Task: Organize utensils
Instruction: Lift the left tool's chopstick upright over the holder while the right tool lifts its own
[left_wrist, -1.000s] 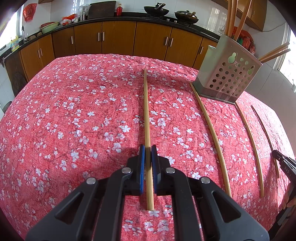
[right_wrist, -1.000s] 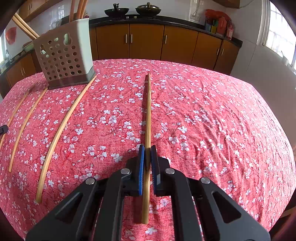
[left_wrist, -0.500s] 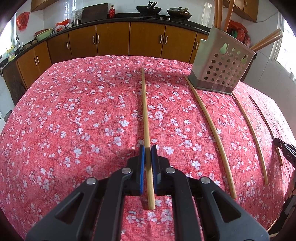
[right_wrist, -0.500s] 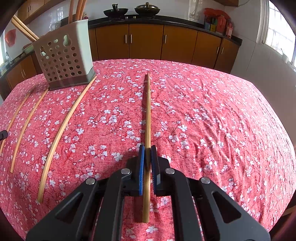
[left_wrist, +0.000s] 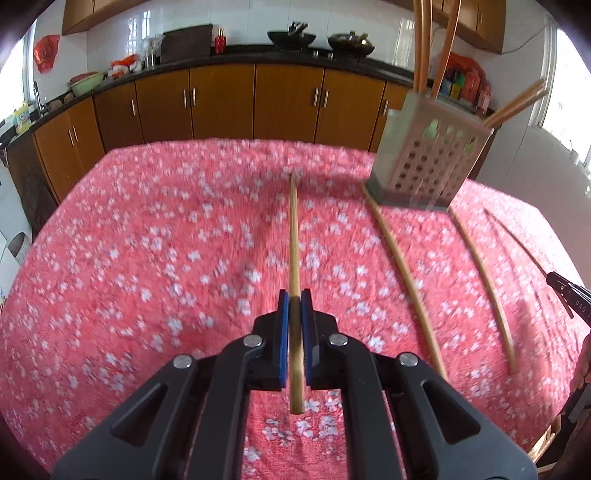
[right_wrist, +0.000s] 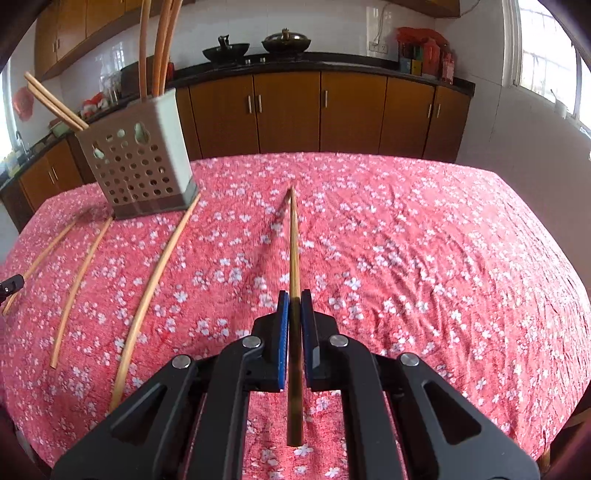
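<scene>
Your left gripper (left_wrist: 294, 301) is clamped on a chopstick (left_wrist: 294, 236), the blue pads pressing it from both sides. The stick runs straight ahead from the jaws, its far tip pointing toward the back edge of the table, its near end sticking out behind the pads. It appears lifted off the red flowered tablecloth (left_wrist: 147, 258), though blur makes this hard to judge.

Your right gripper (right_wrist: 294, 301) is likewise closed on a second chopstick (right_wrist: 294, 240), which points toward the back edge with a shadow beside it on the cloth, so its far end is raised.

The perforated holder (left_wrist: 428, 162) stands upright near the back edge of the table. In the left view it is toward the back right; in the right view (right_wrist: 140, 170) it is toward the back left. Several chopsticks already stand in it, some upright and a pair leaning outward.

Three loose chopsticks lie flat on the cloth between your two grippers. The longest one (right_wrist: 155, 284) has its far end touching or just beside the holder's base. A shorter one (right_wrist: 83, 284) lies next to it, and a third (right_wrist: 40, 258) lies beyond that. The tip of your other gripper shows at the frame edge in each view.
</scene>
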